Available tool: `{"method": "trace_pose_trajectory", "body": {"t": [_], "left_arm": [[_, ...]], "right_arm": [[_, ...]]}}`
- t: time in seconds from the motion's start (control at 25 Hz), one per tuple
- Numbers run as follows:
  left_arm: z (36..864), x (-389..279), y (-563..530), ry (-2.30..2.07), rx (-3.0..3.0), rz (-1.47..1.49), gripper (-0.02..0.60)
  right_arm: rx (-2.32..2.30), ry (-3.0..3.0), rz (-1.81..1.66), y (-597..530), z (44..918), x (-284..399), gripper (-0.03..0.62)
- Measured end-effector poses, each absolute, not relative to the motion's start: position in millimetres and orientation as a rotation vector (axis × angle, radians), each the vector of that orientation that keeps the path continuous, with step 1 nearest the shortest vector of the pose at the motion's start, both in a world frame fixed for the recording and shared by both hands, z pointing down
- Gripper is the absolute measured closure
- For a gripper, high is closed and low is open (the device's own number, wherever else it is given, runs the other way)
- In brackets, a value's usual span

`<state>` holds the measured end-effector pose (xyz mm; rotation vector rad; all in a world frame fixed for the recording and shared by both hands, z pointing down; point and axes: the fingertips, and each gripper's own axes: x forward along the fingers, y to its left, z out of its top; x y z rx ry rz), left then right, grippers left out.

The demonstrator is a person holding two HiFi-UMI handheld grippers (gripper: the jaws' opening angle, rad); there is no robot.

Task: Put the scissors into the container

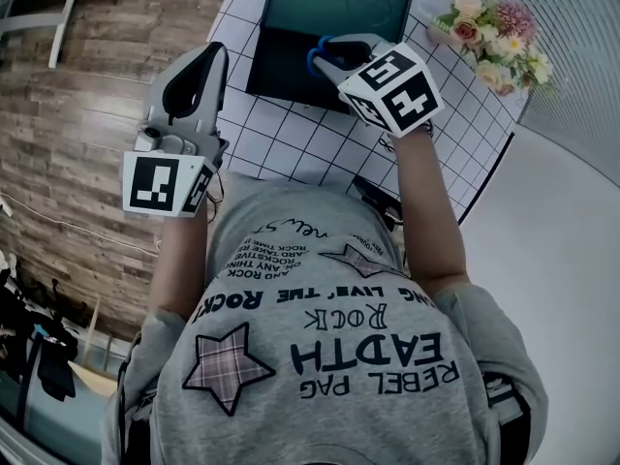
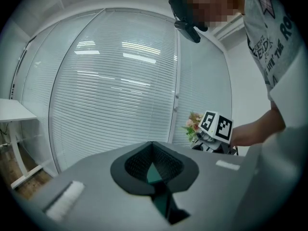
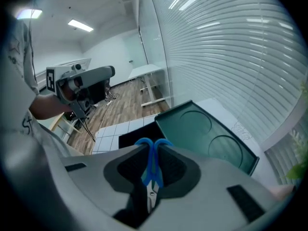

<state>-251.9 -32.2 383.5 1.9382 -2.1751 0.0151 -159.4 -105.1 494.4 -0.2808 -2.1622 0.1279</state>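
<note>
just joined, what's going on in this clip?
A person has a hand-held gripper in each hand. The right hand-held gripper is clamped on the blue-handled scissors, handles pointing ahead, and is held above the open dark container on the white gridded table. The scissors are not in it yet. The left hand-held gripper is off to the side of the table, jaws together, holding nothing.

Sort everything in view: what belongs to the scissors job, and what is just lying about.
Job in hand: scissors, clamped in the right gripper jaws; container, lid open.
Lying about: flowers; gridded cloth; left gripper, nothing between its jaws.
</note>
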Motion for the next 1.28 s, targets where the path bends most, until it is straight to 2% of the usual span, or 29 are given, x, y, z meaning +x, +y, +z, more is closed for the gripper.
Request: {"method": "trace_pose_trajectory", "body": {"t": [1.28], "left_arm": [[394,-251,-37,-2.155,1.921,0.037,0.572]], "right_arm": [[-0.213,-2.041,0.061,-102,577,-145,0.516]]}}
